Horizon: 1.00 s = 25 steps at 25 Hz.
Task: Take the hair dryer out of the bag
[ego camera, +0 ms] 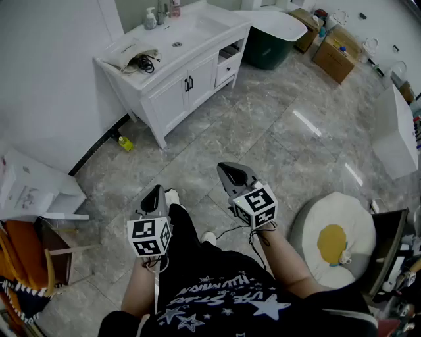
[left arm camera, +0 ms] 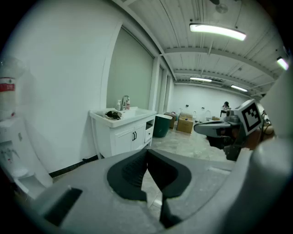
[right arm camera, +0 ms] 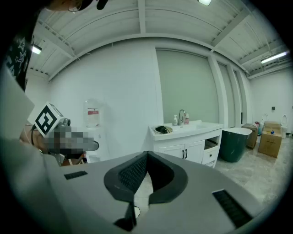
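Note:
A pale cloth bag [ego camera: 133, 56] lies on the left end of the white vanity counter [ego camera: 197, 33], with something black and corded [ego camera: 144, 64] showing at its mouth. The bag also shows far off in the left gripper view [left arm camera: 112, 114] and in the right gripper view [right arm camera: 163, 130]. Both grippers hang over the floor in front of the person, well short of the vanity. My left gripper [ego camera: 156, 195] [left arm camera: 147, 153] is shut and holds nothing. My right gripper [ego camera: 231, 173] [right arm camera: 147, 156] is shut too, with nothing between its pads.
A dark green bin [ego camera: 266, 46] stands right of the vanity, with cardboard boxes [ego camera: 335, 58] beyond it. A small yellow bottle [ego camera: 125, 143] lies on the floor by the wall. A round white-and-yellow cushion [ego camera: 333, 239] sits at the right. Soap bottles [ego camera: 150, 18] stand by the sink.

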Each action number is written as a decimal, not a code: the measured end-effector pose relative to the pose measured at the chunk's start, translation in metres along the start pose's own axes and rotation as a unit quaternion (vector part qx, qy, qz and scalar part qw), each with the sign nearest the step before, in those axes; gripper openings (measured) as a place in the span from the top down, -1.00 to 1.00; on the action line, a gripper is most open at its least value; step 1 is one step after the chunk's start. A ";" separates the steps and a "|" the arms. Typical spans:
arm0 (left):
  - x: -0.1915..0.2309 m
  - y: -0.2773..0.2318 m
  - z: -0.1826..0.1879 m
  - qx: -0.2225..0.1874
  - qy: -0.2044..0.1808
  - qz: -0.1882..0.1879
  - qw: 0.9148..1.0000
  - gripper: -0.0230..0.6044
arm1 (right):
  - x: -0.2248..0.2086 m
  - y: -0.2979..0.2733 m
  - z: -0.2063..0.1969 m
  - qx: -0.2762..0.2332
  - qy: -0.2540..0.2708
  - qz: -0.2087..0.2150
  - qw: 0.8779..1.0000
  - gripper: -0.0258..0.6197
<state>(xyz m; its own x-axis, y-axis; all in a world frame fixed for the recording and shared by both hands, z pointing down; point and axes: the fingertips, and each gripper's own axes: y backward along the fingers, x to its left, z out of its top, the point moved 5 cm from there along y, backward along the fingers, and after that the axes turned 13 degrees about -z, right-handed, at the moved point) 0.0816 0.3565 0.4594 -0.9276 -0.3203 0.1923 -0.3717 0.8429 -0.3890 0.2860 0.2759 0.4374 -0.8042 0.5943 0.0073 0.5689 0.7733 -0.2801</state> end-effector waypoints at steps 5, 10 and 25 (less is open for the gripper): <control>0.013 0.011 -0.008 0.003 0.021 0.020 1.000 0.86 | 0.007 0.004 -0.004 0.004 0.001 0.003 1.000 0.92; 0.018 0.016 -0.013 0.007 0.025 0.026 0.999 0.86 | 0.011 0.000 -0.008 0.010 0.006 0.010 1.000 0.92; 0.073 0.002 0.022 -0.054 0.042 0.032 0.997 0.84 | 0.002 -0.066 0.025 -0.017 -0.018 -0.010 1.000 0.90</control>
<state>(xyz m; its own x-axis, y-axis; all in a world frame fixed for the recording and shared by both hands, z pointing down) 0.0120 0.3255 0.4528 -0.9412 -0.2307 0.2467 -0.3013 0.9036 -0.3045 0.2426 0.2211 0.4323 -0.8214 0.5699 -0.0224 0.5568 0.7929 -0.2474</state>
